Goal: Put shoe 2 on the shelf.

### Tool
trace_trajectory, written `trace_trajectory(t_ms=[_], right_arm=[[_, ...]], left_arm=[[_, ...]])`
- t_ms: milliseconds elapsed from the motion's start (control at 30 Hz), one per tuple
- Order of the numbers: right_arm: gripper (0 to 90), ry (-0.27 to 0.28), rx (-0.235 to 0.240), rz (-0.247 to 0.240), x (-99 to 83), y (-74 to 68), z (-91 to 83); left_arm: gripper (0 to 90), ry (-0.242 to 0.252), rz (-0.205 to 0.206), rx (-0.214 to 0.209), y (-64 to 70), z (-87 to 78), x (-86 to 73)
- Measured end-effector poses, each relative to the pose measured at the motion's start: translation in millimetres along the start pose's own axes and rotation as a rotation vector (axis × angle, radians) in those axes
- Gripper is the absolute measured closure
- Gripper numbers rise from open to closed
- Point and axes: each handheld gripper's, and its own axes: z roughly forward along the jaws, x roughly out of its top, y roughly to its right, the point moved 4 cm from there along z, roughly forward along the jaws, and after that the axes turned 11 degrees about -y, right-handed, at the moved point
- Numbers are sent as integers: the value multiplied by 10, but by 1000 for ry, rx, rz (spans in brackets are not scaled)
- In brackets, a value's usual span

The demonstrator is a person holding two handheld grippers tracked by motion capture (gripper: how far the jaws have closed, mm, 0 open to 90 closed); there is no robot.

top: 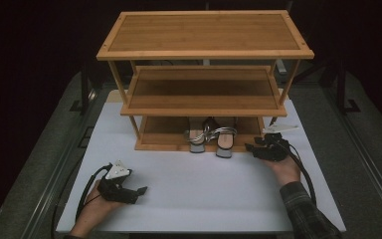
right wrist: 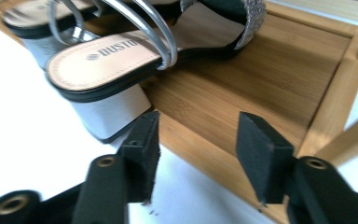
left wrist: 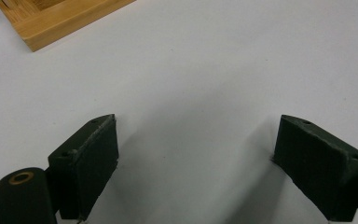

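1. Well, at the near left the left gripper (top: pixel 140 190) lies on the smooth white table (top: pixel 204 194), its matte black jaws spread wide with only bare surface between them.
2. Behind it stands a three-tier bamboo shoe rack (top: pixel 204 52), warm honey wood with framed rectangular shelves and slim slanted legs.
3. On the lowest shelf sits a pair of sandals: the left sandal (top: pixel 197 139) and the right sandal (top: pixel 225 143), both with thin shiny silver straps and pale block heels jutting over the front rail.
4. In the right gripper view the tan insole of the nearer sandal reads "BUSTO", edged with a black sole rim.
5. At the right, the right gripper (top: pixel 249 147) hovers just beside that heel, jaws parted and gripping nothing, pads foam-like and wedge-shaped.
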Motion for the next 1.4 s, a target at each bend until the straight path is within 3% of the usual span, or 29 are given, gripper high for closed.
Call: trace_trajectory(t_ms=[133,567,833,1067,1167,1200,1400], right_arm=[[327,-2,-8,-7,-98,-14,-159],[101,-51,-31,-2,-541,67,-479],[66,-121,-63,3,-939,107,-521],[22,-169,-84,-9,-1119,132,-454],[10,-165,-79,-6,-1146,134,-426],[6,-137,-77,-9,-1171,141,-423],[6,-131,-77,-10,-1177,140,-423]], left_arm=[[126,2,1,2,1,1,0],[126,3,1,4,2,1,-1],[126,1,3,3,2,0,-2],[126,1,4,4,2,1,-2],[126,1,4,4,2,0,-3],[126,2,3,4,2,1,-3],[127,3,4,6,4,1,-4]])
